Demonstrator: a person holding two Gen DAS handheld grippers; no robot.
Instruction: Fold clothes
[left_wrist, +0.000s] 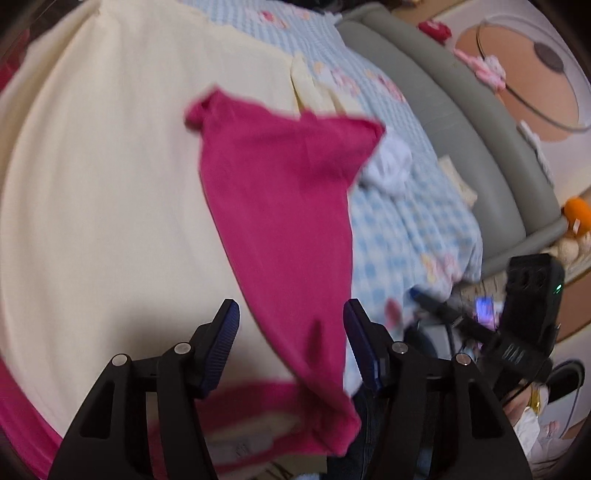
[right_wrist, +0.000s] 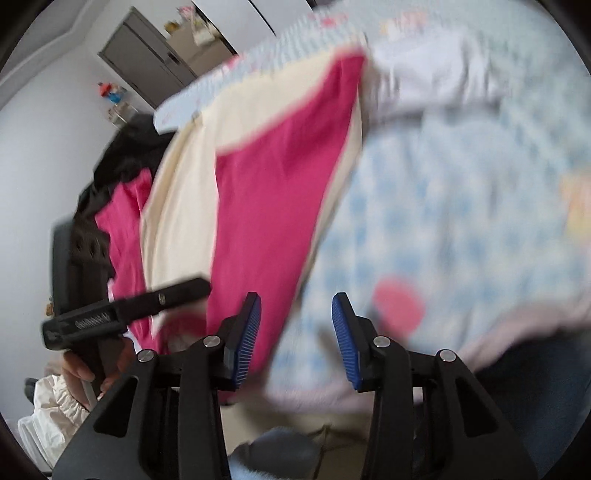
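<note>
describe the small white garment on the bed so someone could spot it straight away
Start from the blue checked bedspread that runs beside the grey padded bed edge. On it, just past the far corner of the pink sleeve, lies the crumpled white garment. It is the only plain white bundle there, small and bunched, not spread flat.

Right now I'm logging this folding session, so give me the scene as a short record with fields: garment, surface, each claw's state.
garment: cream top with pink sleeve, partly spread out, sleeve lying across the cream body
surface: blue checked bedspread with flower prints
other clothes: white item beside the sleeve; dark garment at the far edge
left claw: open, pink fabric lies between its fingers, not pinched
right claw: open, holding nothing, over the bedspread
image quality: right wrist view is motion-blurred
</note>
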